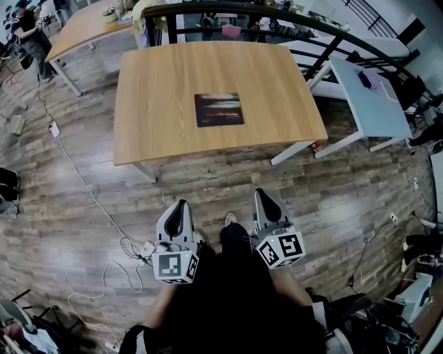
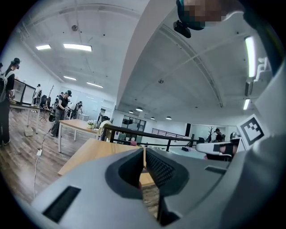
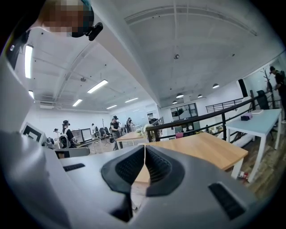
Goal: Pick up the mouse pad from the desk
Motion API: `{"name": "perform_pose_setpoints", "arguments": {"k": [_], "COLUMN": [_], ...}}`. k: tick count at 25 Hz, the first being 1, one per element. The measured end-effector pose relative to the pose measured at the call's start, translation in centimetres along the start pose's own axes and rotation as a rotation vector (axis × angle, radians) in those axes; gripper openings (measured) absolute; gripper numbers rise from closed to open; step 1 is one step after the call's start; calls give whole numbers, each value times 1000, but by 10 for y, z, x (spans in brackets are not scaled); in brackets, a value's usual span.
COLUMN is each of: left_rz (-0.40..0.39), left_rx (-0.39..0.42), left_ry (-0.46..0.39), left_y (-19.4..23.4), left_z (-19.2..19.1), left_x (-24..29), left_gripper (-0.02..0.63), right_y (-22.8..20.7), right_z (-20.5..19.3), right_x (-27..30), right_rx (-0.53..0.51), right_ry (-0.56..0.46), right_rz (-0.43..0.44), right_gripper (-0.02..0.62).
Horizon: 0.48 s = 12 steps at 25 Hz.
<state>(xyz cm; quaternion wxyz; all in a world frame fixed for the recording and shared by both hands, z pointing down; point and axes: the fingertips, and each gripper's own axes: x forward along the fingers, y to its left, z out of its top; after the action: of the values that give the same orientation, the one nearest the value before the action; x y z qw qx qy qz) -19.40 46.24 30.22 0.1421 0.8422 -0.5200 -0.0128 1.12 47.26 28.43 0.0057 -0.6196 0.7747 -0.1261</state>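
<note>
On the plank floor (image 1: 83,207) stands a pale wooden desk (image 1: 159,104), with a dark square mouse pad (image 1: 219,109) near its centre. The left gripper (image 1: 182,204) and right gripper (image 1: 261,193) are held closed and empty, well short of its near edge. The approach is judged in hand, and jaw-opening is called for next.

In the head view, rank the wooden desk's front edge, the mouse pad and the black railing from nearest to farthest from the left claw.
1. Desk's front edge, straight ahead of the left claw.
2. Mouse pad, mid-desk, slightly right.
3. Black railing, behind the desk's far side.
</note>
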Motion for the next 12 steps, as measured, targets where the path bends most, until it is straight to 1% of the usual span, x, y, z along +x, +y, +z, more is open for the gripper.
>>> {"name": "perform_pose_setpoints", "arguments": {"k": [3,7,12], "left_rz": [4,4,28], "left_rx": [-11,-4,-8], "left_ry": [13,30,46], "left_y": [7,13,23], "left_z": [-1,-1,0], "left_x": [8,33,74], "left_gripper": [32,32,32], "right_y": [-6,-22,-43], "right_z": [-1,2,7], "right_x": [10,35,83], "right_rx": [3,12,14], "right_ry": [10,6,6], "right_rz": [-12,-16,11], "right_gripper": [32,32,32]}}
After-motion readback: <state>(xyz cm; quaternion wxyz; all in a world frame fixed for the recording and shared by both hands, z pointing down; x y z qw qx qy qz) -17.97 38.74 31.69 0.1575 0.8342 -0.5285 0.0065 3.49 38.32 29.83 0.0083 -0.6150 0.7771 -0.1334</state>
